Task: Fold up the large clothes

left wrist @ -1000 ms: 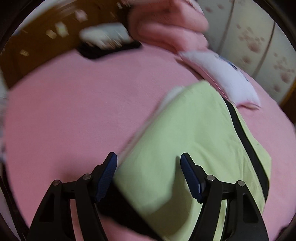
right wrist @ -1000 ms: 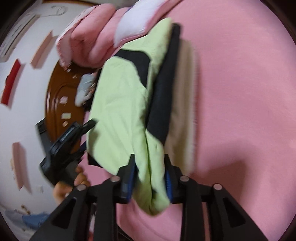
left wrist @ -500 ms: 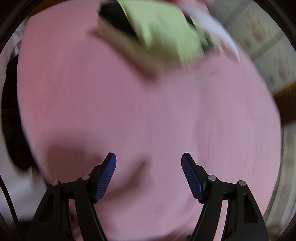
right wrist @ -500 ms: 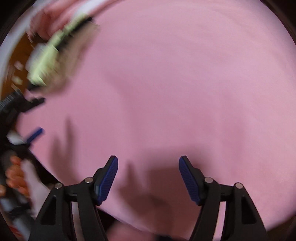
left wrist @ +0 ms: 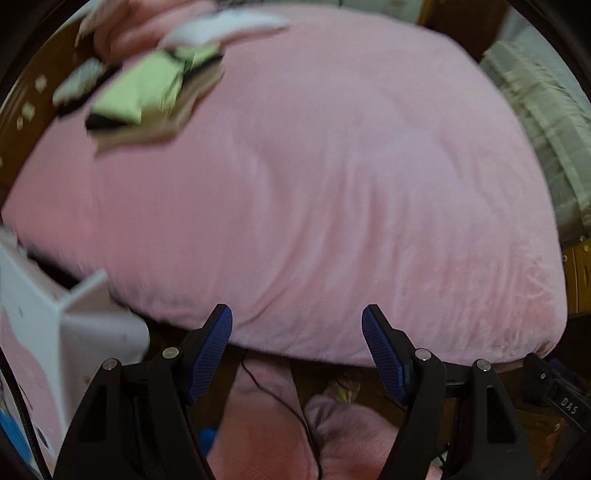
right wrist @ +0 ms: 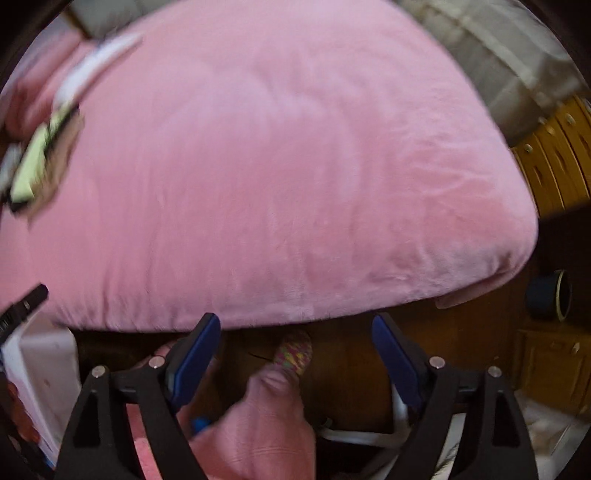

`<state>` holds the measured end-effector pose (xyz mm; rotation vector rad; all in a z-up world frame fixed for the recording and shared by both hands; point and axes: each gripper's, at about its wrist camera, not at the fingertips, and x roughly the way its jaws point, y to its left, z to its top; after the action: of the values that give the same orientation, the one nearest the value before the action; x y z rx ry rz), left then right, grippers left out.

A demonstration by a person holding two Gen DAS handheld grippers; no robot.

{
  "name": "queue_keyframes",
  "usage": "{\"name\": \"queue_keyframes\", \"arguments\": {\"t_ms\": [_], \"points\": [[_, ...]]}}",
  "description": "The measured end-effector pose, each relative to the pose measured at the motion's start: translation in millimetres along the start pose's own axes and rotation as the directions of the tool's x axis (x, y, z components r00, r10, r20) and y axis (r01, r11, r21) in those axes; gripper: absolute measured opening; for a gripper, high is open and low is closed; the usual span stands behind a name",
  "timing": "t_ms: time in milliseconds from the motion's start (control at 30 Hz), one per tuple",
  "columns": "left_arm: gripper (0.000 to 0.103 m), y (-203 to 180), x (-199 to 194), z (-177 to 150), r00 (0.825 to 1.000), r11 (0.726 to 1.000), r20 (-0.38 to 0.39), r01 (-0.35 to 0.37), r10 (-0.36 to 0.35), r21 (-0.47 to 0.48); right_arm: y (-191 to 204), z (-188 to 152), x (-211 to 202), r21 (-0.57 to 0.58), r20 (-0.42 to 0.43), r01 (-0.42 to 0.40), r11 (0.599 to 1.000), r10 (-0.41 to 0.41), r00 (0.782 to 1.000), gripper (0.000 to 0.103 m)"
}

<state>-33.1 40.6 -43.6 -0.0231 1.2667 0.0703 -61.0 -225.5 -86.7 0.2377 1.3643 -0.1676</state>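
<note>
A folded light-green garment with black trim [left wrist: 144,92] lies far off at the upper left of the pink bed [left wrist: 314,192], on a beige piece of cloth; the right wrist view shows the garment [right wrist: 31,170] at its left edge. My left gripper [left wrist: 297,332] hangs open over the bed's near edge with nothing between its blue pads. My right gripper [right wrist: 295,339] also hovers at the near edge, its jaws opening, and nothing sits between them. Pink cloth [right wrist: 258,435] lies on the floor below both grippers.
A white plastic bin [left wrist: 62,332] stands at the lower left beside the bed. Pink and white pillows [left wrist: 207,26] lie at the head. Grey-green bedding [left wrist: 543,122] sits at the right. A wooden cabinet [right wrist: 550,365] and a dark round container [right wrist: 550,299] stand on the floor.
My right gripper has let go of the green garment and opened wide. Both grippers have pulled back from the garment to the bed's near edge; the garment stays at the far corner.
</note>
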Motion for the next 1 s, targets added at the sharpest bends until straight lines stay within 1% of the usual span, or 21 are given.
{"name": "queue_keyframes", "arguments": {"t_ms": [67, 100, 167, 200, 233, 300, 333, 400, 467, 533, 567, 600, 633, 667, 700, 767, 833, 867, 933, 1000], "points": [[0.071, -9, -18, 5, 1.000, 0.999, 0.017, 0.003, -0.003, 0.042, -1, -1, -26, -0.012, 0.083, -0.016, 1.000, 0.017, 0.996, 0.088], [0.071, -13, -27, 6, 1.000, 0.998, 0.017, -0.006, 0.004, 0.067, -2, -2, -33, -0.025, 0.109, -0.017, 1.000, 0.019, 0.994, 0.089], [0.071, -21, -44, 4, 0.998, 0.994, 0.025, -0.051, 0.049, 0.099, 4, 0, -54, -0.059, 0.151, -0.016, 0.998, 0.024, 0.988, 0.092], [0.071, -23, -53, 4, 0.998, 0.992, 0.029, -0.067, 0.064, 0.110, 9, 0, -60, -0.063, 0.142, -0.019, 0.998, 0.027, 0.989, 0.096], [0.072, -24, -61, 2, 0.998, 0.992, 0.027, -0.057, 0.054, 0.114, 8, -1, -67, -0.063, 0.121, -0.031, 0.998, 0.038, 0.992, 0.099], [0.072, -29, -77, -3, 0.999, 0.993, 0.013, -0.032, 0.031, 0.115, 16, 4, -83, -0.065, 0.097, -0.069, 0.996, 0.075, 0.992, 0.100], [0.072, -30, -82, -3, 1.000, 0.993, 0.010, -0.023, 0.022, 0.115, 17, 2, -87, -0.072, 0.098, -0.075, 0.995, 0.082, 0.992, 0.100], [0.073, -34, -87, -1, 1.000, 0.991, 0.020, -0.022, 0.020, 0.134, 23, -5, -97, -0.088, 0.102, -0.060, 0.994, 0.068, 0.992, 0.100], [0.076, -38, -91, 3, 0.999, 0.985, 0.027, -0.049, 0.045, 0.166, 33, -15, -102, -0.116, 0.113, -0.045, 0.992, 0.058, 0.992, 0.100], [0.078, -41, -92, 7, 0.998, 0.978, 0.015, -0.068, 0.067, 0.198, 37, -21, -102, -0.112, 0.095, -0.021, 0.994, 0.031, 0.995, 0.100], [0.078, -41, -93, 8, 0.997, 0.977, 0.021, -0.074, 0.071, 0.198, 40, -21, -104, -0.102, 0.096, 0.003, 0.995, 0.007, 0.995, 0.100], [0.079, -38, -95, 9, 0.997, 0.979, 0.034, -0.075, 0.070, 0.189, 45, -24, -111, -0.101, 0.111, 0.012, 0.995, -0.001, 0.994, 0.100], [0.081, -36, -95, 10, 0.997, 0.980, 0.037, -0.077, 0.071, 0.182, 47, -22, -118, -0.103, 0.145, 0.009, 0.995, 0.006, 0.989, 0.100], [0.081, -35, -96, 11, 0.997, 0.980, 0.039, -0.076, 0.070, 0.181, 48, -20, -122, -0.105, 0.167, -0.005, 0.994, 0.022, 0.986, 0.100], [0.081, -33, -93, 12, 0.997, 0.981, 0.041, -0.071, 0.064, 0.183, 51, -18, -125, -0.116, 0.193, -0.033, 0.993, 0.055, 0.980, 0.100], [0.081, -29, -89, 11, 0.996, 0.980, 0.059, -0.076, 0.066, 0.186, 59, -15, -120, -0.152, 0.193, -0.055, 0.987, 0.084, 0.977, 0.100], [0.081, -29, -88, 8, 0.997, 0.981, 0.066, -0.054, 0.042, 0.189, 68, -13, -108, -0.176, 0.169, -0.039, 0.984, 0.069, 0.983, 0.100], [0.081, -27, -86, 8, 0.998, 0.982, 0.057, -0.043, 0.033, 0.182, 72, -10, -101, -0.186, 0.152, -0.036, 0.982, 0.065, 0.986, 0.100], [0.081, -19, -81, 9, 0.999, 0.989, 0.045, -0.024, 0.018, 0.143, 77, -4, -89, -0.198, 0.121, -0.058, 0.979, 0.083, 0.989, 0.100], [0.081, -10, -79, 11, 0.999, 0.992, 0.049, -0.013, 0.007, 0.126, 80, -1, -86, -0.208, 0.129, -0.064, 0.976, 0.093, 0.987, 0.100]]}}
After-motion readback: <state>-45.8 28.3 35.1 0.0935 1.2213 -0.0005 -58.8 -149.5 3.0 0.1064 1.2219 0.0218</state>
